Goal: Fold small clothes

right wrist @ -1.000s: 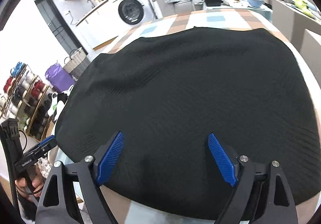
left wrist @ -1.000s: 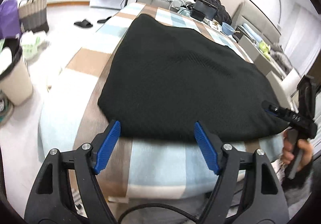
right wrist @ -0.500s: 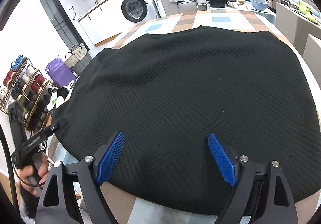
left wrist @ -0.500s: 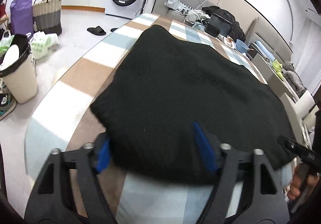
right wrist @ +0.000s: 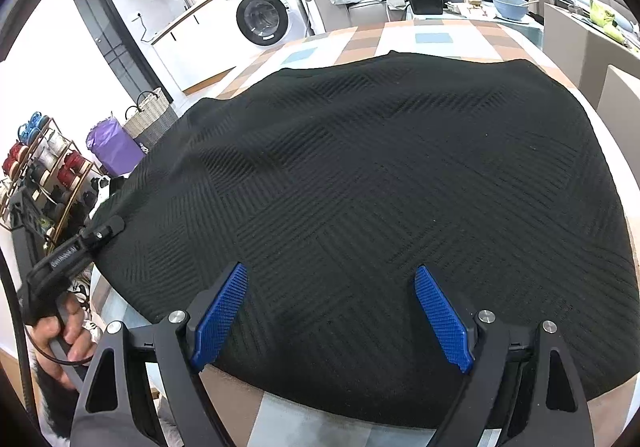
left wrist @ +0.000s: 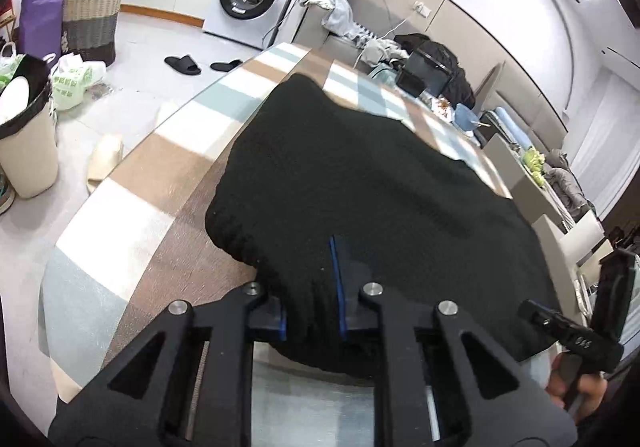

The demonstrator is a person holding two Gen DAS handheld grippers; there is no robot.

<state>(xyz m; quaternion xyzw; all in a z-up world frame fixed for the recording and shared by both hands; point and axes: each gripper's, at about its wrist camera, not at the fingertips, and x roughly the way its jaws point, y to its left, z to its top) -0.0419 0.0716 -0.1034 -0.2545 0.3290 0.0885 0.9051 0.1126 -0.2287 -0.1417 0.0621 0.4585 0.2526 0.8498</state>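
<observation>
Grasp step: left gripper (left wrist: 311,311) jaws closing on black knit garment (left wrist: 360,187) near edge, right gripper (right wrist: 330,317) hovering spread apart; next, right needs its own pinch.

my left gripper (left wrist: 311,311) pointed downward and its jaws were closing, the blue pads (left wrist: 335,287) nearly together with a bunched fold of dark knit cloth pinched between them. my right gripper (right wrist: 330,321) also tilted down, its jaws spread wide and its blue pads (right wrist: 219,317) hovering apart with nothing caught between them. my left hand (right wrist: 60,335) gripped its handle, fingers wrapped round the trigger.
</observation>
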